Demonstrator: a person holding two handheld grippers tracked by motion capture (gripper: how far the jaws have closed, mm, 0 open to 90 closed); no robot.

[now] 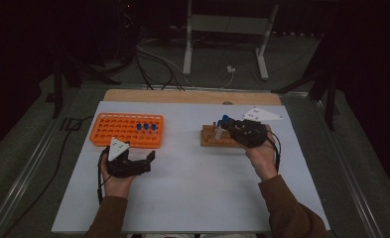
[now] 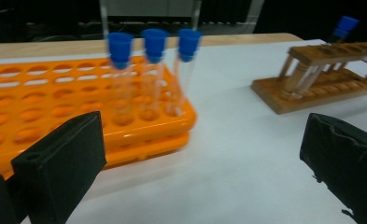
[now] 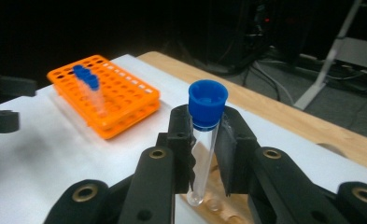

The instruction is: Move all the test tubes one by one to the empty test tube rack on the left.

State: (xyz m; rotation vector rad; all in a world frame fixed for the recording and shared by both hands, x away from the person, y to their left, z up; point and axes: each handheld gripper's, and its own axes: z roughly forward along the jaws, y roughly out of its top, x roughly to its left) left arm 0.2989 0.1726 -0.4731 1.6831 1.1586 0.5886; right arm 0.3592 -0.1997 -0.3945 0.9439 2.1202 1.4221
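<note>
A blue-capped tube (image 3: 203, 140) is clamped by the right gripper (image 3: 204, 149) over the wooden rack (image 1: 217, 136); left gripper (image 1: 150, 158) jaws are spread apart. Tube could get knocked against the orange rack (image 1: 127, 130) at 10 o'clock if swung carelessly.

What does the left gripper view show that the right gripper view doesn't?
Left gripper view: the left tool with its jaws wide apart and nothing between them, and the whole wooden rack from the side.

Right gripper view: the right tool clamped on a blue-capped test tube just above that rack, plus a stand's legs and cables on the floor behind.

Both: the orange rack holding three blue-capped tubes, and the white tabletop.
</note>
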